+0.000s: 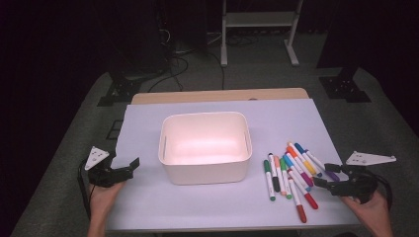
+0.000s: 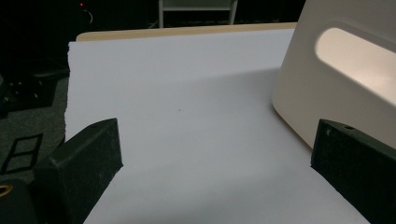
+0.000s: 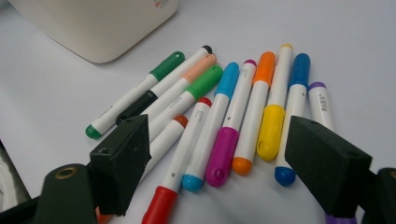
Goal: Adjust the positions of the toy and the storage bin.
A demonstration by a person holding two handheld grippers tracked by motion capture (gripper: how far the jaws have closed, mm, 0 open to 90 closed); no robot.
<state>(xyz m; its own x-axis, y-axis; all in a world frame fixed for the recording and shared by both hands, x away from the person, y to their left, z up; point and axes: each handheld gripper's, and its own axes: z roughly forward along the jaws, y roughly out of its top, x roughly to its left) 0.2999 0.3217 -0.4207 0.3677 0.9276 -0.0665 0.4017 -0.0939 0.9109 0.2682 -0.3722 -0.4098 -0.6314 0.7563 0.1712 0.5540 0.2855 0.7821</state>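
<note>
Lying flat, markers (image 1: 291,175) point mostly away.

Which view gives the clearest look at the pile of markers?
The right gripper view: the markers lie close ahead of its open jaws, with each cap colour readable. The high view shows the markers small, as a cluster right of the white bin. The left gripper view looks at the bin's side instead.

I see a cream-white bin (image 1: 205,148) glowing faintly pink inside, on a pale lilac-white sheet (image 1: 148,197) over a light wooden table (image 1: 217,95). My markers (image 3: 224,107) have white barrels with caps in dark green, black, peach, bright green, red, blue, magenta, orange, yellow and purple. Both my grippers, left (image 1: 129,167) and right (image 1: 323,178), are black with grey plates.
</note>
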